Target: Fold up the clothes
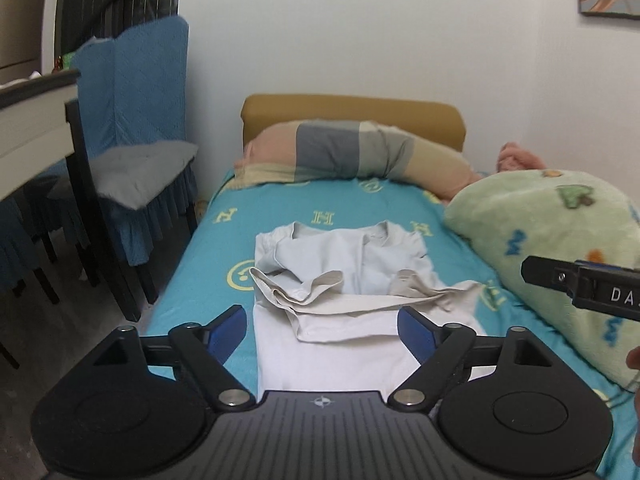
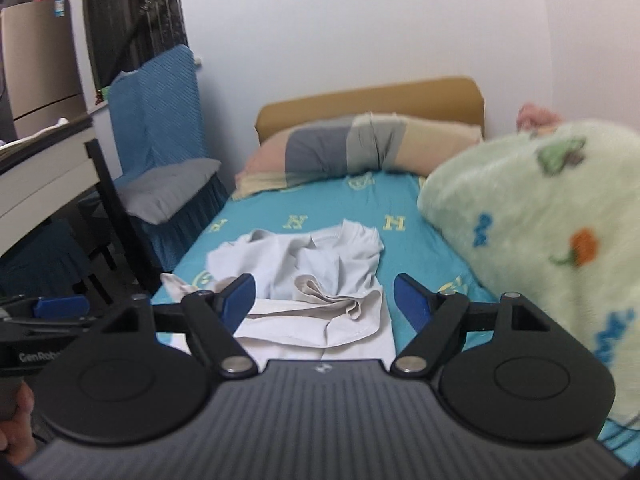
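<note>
Left wrist view: I see my left claw released, empty, over the near end of the pale shirt, which lies rumpled mid-bed on the turquoise sheet. Right claw likewise released. Green blanket crowds the right edge; blue chair stands left, pillow at the headboard.

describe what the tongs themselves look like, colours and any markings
Both the left tongs and right tongs are black, with blue finger pads, round disc housings, silver pivot bolts and a ribbed grey centre plate bearing a small emblem. White lettering runs along their sides.
</note>
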`<state>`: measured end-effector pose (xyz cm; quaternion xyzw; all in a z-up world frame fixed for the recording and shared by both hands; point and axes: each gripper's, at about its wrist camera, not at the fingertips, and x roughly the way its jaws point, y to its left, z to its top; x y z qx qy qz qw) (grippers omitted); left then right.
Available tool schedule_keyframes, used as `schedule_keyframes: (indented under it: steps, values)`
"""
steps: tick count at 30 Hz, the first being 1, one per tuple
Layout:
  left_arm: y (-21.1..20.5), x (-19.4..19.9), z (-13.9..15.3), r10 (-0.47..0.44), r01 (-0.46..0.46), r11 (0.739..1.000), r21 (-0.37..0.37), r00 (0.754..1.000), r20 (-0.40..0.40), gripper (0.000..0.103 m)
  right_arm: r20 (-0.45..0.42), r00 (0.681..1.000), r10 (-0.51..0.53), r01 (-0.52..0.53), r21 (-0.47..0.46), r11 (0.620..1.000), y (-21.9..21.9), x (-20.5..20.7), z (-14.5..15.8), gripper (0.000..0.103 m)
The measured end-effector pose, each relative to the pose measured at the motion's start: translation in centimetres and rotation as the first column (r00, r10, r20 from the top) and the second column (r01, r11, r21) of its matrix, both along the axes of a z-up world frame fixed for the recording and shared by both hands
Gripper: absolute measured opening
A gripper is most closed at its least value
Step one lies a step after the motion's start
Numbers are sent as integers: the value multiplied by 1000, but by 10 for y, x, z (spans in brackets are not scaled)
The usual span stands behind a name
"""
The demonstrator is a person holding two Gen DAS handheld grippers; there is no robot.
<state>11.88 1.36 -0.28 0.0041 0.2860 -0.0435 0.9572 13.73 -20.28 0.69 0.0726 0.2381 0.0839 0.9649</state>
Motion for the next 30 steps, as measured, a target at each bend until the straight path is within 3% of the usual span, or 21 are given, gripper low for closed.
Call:
schedule_keyframes:
  steps: [11,17,21,25,30]
  values:
    - [4,-57,38,37,-37,999,-21,999,7,91,62,997,51,-49,-40,998,13,-59,62,78]
    - [5,-64,48,64,-64,996,-68,998,-12,91,25,999,-26,24,56,998,4,-67,73,78]
    - [7,-70,44,57,-58,995,-83,998,-12,93,23,998,-51,49,91,995,1,-75,73,78]
    - [12,-77,21,46,-49,995,-91,998,-37,95,65,997,-41,35,84,996,-7,-87,55,78]
    - [27,-74,-20,41,-68,986,-154,985,-167,95,-12,997,-74,75,158,985,-25,-88,6,78]
